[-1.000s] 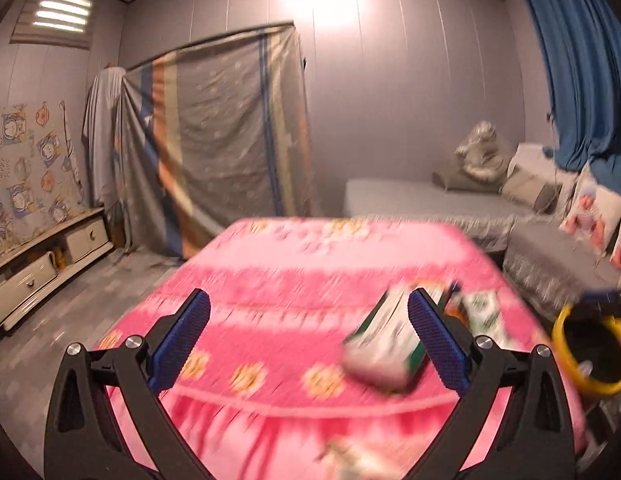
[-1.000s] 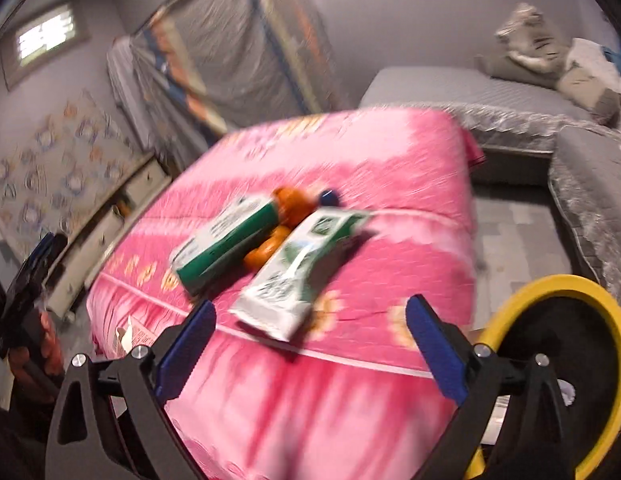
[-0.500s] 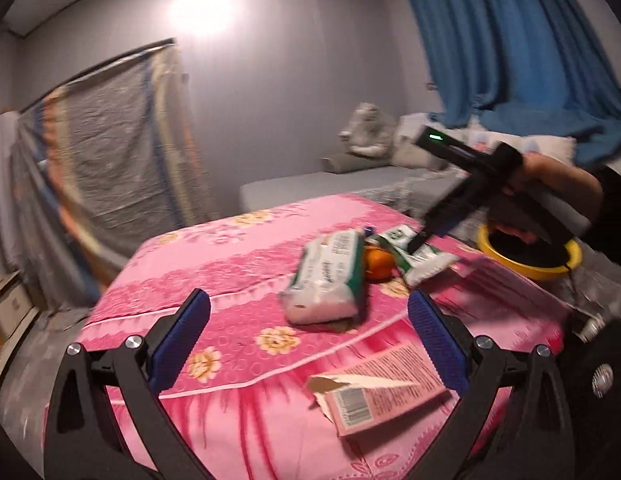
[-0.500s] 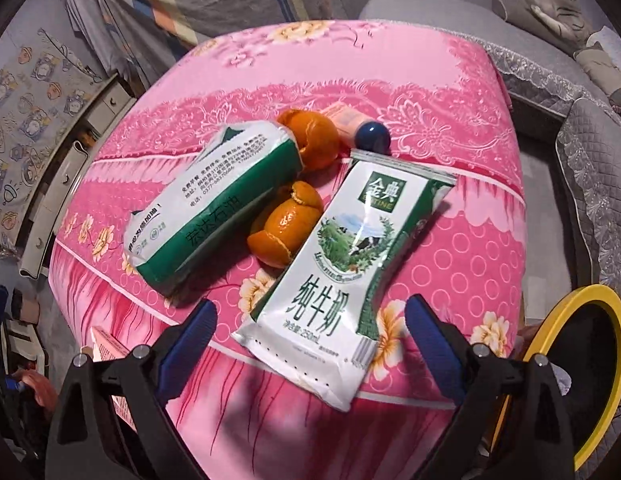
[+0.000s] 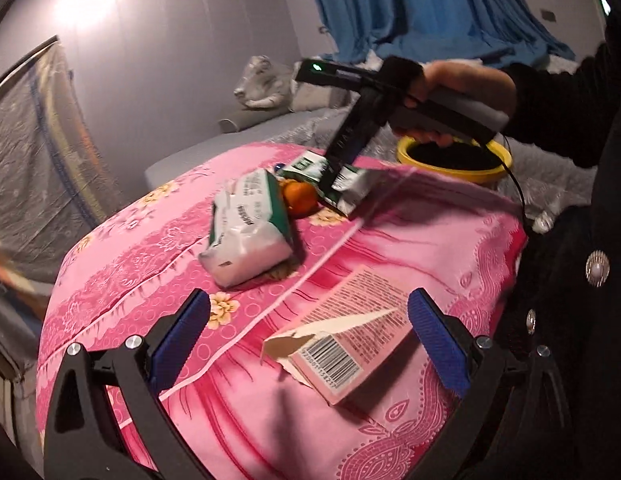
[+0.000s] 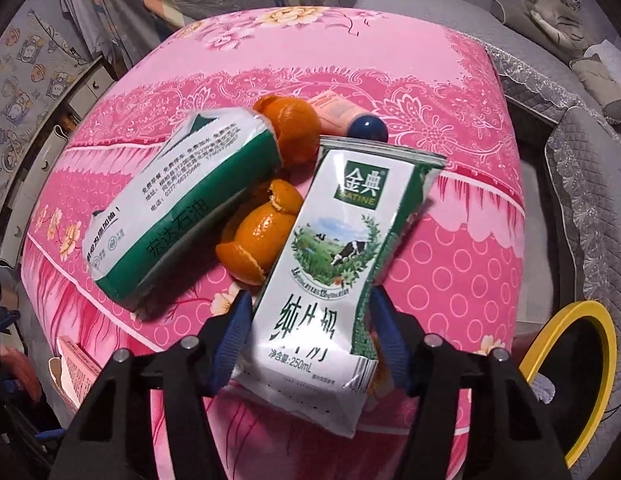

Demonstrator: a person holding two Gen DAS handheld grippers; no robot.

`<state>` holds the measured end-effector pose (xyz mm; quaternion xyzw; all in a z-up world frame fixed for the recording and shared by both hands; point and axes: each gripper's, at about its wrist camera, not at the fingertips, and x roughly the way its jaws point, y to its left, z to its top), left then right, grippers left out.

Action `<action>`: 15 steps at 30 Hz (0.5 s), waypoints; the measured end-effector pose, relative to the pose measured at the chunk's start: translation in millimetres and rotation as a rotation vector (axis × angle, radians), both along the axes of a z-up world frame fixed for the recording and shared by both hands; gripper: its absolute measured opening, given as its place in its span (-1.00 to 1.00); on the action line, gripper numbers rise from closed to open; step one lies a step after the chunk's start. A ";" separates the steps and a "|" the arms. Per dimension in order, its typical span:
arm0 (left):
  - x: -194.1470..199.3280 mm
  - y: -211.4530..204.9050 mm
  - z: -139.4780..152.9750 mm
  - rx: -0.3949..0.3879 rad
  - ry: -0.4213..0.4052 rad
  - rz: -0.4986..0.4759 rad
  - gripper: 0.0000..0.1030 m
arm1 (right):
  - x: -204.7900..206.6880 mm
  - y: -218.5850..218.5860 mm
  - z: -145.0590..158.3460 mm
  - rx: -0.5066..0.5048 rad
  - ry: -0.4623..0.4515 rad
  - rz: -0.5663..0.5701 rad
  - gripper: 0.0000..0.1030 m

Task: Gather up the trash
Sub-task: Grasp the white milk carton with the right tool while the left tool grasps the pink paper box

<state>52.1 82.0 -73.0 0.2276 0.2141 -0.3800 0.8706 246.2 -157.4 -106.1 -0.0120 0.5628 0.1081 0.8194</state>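
A white-and-green milk pouch (image 6: 330,264) lies on the pink-clothed table (image 6: 450,272). My right gripper (image 6: 308,324) points down over its near end, jaws closing, with the pads against both of the pouch's edges. The left wrist view shows the same gripper (image 5: 338,172) on the pouch (image 5: 350,188), held by a hand (image 5: 466,80). My left gripper (image 5: 309,295) is open, low over a torn pink carton (image 5: 350,344). A white-and-green packet (image 6: 170,208), orange peels (image 6: 262,236) and a blue-capped pink tube (image 6: 350,120) lie beside the pouch.
A yellow-rimmed bin (image 6: 590,380) with a black liner stands by the table's right side, below my right hand. A grey sofa (image 6: 570,120) runs behind it. A dark-clothed person's body (image 5: 590,280) fills the right of the left wrist view. Low drawers (image 6: 50,140) stand to the left.
My right gripper came down onto the milk pouch and its jaws narrowed from wide to the pouch's sides. The left gripper swung right and sank toward the pink carton, still open.
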 end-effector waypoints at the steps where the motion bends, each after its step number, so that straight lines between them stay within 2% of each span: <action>1: -0.4 -2.2 -1.6 0.013 0.005 -0.017 0.83 | -1.6 -2.5 2.5 0.017 -0.001 -0.002 -0.04; 2: 0.0 -5.7 -3.7 0.033 0.013 -0.047 0.83 | -3.3 -7.9 5.7 0.013 -0.007 -0.010 -0.71; 4: 2.1 -10.5 -7.9 0.052 0.031 -0.091 0.83 | -7.2 -18.6 12.6 0.104 0.006 -0.006 -0.72; 15: 29.4 -19.6 -20.3 0.100 0.155 -0.232 0.83 | -39.0 -36.1 37.6 0.169 -0.043 0.018 -0.77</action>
